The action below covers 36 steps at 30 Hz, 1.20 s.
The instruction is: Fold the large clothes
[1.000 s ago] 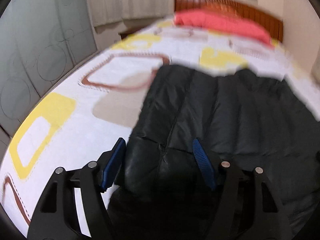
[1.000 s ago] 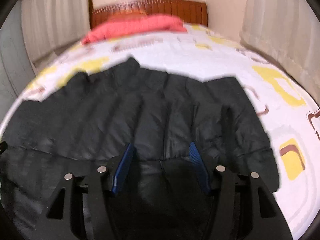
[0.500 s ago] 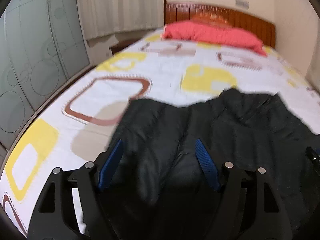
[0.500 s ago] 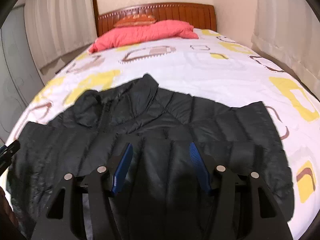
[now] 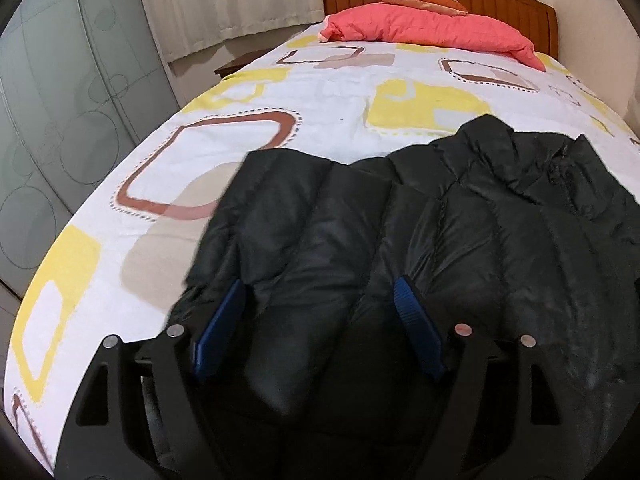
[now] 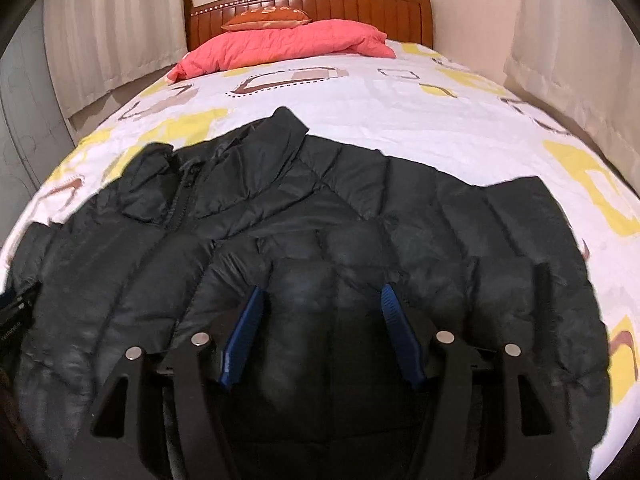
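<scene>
A black puffer jacket [image 5: 460,232] lies spread front-up on the bed, collar toward the headboard; it also fills the right wrist view [image 6: 320,216], zipper left of centre. My left gripper [image 5: 320,304] is open, its blue pads above the jacket's left side near the hem. My right gripper [image 6: 320,304] is open above the jacket's right side near the hem. Neither holds fabric. The jacket's near edge is hidden under the gripper bodies.
The bed [image 5: 332,92] has a white sheet with yellow and brown squares. A pink quilt [image 6: 288,42] and an orange pillow [image 6: 266,16] lie by the wooden headboard [image 6: 360,4]. Curtains and a glass wardrobe [image 5: 60,120] flank the bed.
Both grippers have pulled back and risen away from the jacket, so more of it and the collar show now. The jaws stay open.
</scene>
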Motion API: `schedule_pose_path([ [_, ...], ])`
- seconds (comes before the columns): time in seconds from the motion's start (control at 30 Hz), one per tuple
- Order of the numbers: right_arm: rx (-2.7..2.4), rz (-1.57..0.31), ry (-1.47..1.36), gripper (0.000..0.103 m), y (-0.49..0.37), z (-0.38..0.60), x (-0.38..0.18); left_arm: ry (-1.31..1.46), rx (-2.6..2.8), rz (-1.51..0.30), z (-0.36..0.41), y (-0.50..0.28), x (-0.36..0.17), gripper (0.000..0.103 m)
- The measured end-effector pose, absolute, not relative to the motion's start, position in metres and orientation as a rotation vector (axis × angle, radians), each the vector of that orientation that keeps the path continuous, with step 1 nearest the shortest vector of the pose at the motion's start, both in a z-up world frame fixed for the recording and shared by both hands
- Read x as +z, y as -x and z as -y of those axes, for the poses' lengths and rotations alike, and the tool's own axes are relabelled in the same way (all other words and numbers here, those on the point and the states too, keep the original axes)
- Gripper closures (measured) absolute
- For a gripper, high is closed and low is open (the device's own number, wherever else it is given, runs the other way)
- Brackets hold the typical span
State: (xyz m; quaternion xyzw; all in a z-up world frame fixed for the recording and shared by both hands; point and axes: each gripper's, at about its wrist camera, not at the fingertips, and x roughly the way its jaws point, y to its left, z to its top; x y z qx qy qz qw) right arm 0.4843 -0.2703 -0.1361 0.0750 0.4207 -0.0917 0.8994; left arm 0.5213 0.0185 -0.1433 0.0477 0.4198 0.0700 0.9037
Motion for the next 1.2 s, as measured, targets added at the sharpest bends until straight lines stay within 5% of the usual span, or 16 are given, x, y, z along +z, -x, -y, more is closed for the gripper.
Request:
schedule_pose_path([
  [0.27, -0.171, -0.872, -0.253, 0.036, -0.397, 0.306, -0.103, 0.031, 0.139, -0.904, -0.078, -0.432, -0.116, 0.020],
  [0.67, -0.239, -0.962, -0.375, 0.036, -0.199, 0.363, -0.117, 0.313, 0.120, -1.065, -0.193, -0.249, -0.154, 0.020],
  [1.2, -0.141, -0.962, -0.699, 0.036, -0.053, 0.371, -0.152, 0.613, -0.107, -1.049, -0.210, -0.117, -0.168, 0.023],
])
